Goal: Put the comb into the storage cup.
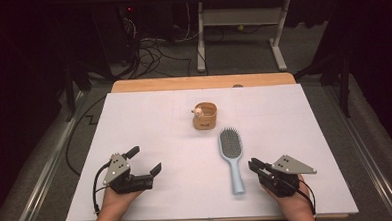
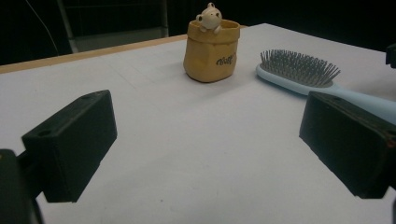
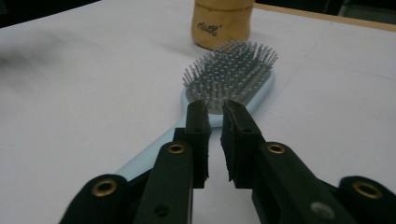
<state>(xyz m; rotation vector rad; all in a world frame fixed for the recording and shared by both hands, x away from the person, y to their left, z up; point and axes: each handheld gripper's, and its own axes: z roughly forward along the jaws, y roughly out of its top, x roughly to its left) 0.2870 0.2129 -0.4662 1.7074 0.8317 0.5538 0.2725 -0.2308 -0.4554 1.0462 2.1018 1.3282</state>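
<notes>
Nearly clenched right gripper [image 1: 255, 164] flanks hairbrush [image 1: 231, 156] lying lengthwise, bristle head pointing away; left gripper [image 1: 145, 160] released.

One hairbrush [image 1: 231, 151], one tan pot [image 1: 205, 116] with one figurine [image 1: 198, 111], two grippers

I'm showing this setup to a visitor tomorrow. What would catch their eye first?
Probably the light blue hairbrush, lying bristles up on the white table just left of the right claw. Beyond its head stands a tan pot with a small animal figure peeking over the rim. The left claw rests wide open at the near left.
</notes>
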